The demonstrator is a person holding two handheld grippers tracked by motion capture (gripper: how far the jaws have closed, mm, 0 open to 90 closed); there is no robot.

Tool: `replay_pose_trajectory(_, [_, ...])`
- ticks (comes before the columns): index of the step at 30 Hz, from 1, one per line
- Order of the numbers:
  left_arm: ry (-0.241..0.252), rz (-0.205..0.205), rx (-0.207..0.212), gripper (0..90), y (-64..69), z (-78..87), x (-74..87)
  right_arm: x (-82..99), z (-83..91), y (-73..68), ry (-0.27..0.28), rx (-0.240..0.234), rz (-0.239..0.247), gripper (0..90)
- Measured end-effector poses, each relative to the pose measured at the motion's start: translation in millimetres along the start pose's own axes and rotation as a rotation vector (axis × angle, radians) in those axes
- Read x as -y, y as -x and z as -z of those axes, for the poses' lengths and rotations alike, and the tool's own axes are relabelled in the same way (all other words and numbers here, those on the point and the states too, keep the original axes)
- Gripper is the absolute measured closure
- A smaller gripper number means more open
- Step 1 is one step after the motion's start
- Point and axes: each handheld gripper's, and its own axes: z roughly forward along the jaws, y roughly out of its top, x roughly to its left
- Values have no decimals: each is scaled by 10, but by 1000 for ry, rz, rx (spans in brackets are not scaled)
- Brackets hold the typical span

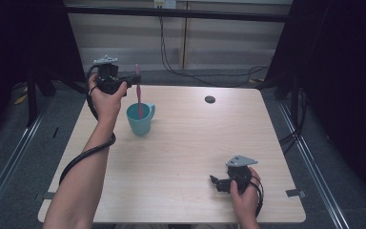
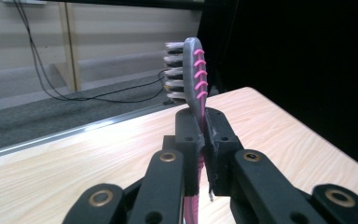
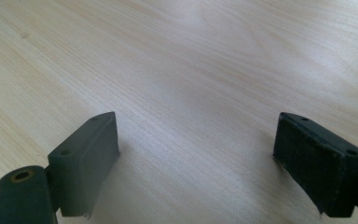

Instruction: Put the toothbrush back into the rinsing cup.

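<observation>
A pink and grey toothbrush (image 1: pixel 138 90) stands upright with its lower end inside a teal mug (image 1: pixel 140 119) at the table's left middle. My left gripper (image 1: pixel 129 82) is shut on the toothbrush handle just above the mug. In the left gripper view the bristled head (image 2: pixel 186 72) rises above the two closed jaws, bristles facing left. My right gripper (image 1: pixel 213 181) rests low over the table near the front right, jaws wide apart. Its own view has bare wood between the two pads (image 3: pixel 91 154), nothing held.
The wooden table (image 1: pixel 186 143) has a small dark round hole (image 1: pixel 210 99) near its far edge. Cables (image 1: pixel 190 71) run across the floor behind the table. Dark curtains hang at both sides.
</observation>
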Motion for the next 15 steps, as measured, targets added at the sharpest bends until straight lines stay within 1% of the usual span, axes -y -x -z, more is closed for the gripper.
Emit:
replay_pose_trajectory(2, [5,5,-12,855,-29,-7,8,0,1,0,-1,1,0,135])
replay_pose_trajectory(4, [9,-5,-33,855,-58,-13,13,0,0,1,0,-1,1,135])
replay_pose_trajectory(5, [12,-8,-37,855,-76,-13,18,0,0,0,0,-1,1,135])
replay_pose_trajectory(6, [13,-2,-38,856,-84,-19,26,0,1,-2,0,-1,2,135])
replay_pose_trajectory(7, [7,-11,-44,855,-96,-24,34,0,0,-3,1,-1,3,135])
replay_pose_trajectory(9, [11,-15,-58,856,-109,-40,65,0,1,-4,0,-2,2,135])
replay_pose_trajectory(11, [17,-18,-58,855,-116,-57,86,0,1,-2,-1,-1,4,135])
replay_pose_trajectory(13, [7,-30,-70,855,-119,-82,104,0,2,-3,-1,-2,6,135])
replay_pose_trajectory(14, [15,-25,-72,854,-125,-94,124,0,1,-6,0,-3,5,135])
replay_pose_trajectory(15, [13,-17,-64,854,-137,-107,146,0,1,-6,0,-5,7,135])
